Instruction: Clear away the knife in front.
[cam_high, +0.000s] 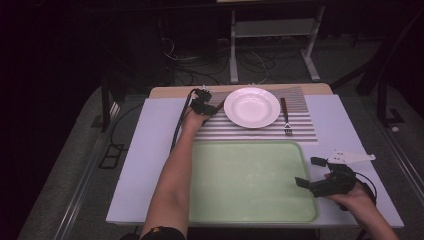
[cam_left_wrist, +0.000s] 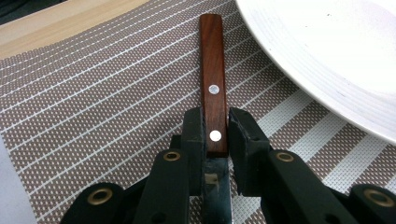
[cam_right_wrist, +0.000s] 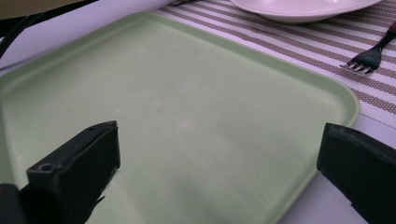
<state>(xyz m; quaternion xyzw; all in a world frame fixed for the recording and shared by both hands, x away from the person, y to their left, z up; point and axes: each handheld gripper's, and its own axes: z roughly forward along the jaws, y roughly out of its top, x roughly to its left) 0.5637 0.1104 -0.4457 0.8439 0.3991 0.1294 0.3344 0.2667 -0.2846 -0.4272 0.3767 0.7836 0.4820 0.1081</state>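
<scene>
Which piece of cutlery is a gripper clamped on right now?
The knife left of the plate; the left gripper pinches its wooden handle. The fork lies untouched.

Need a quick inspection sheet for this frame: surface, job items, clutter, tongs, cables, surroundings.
Surface: white tabletop carrying a striped placemat and an empty green tray.
Job's things: white plate on the placemat; fork to one side of it, wooden-handled knife to the other.
Clutter: white plastic piece beside the tray.
Grippers: left tongs closed on the knife's handle; right tongs open, holding nothing, over the tray's edge.
Cables: black cable runs from the left tongs along the forearm; loose wires on the floor.
Surroundings: dark room, white table legs behind.
</scene>
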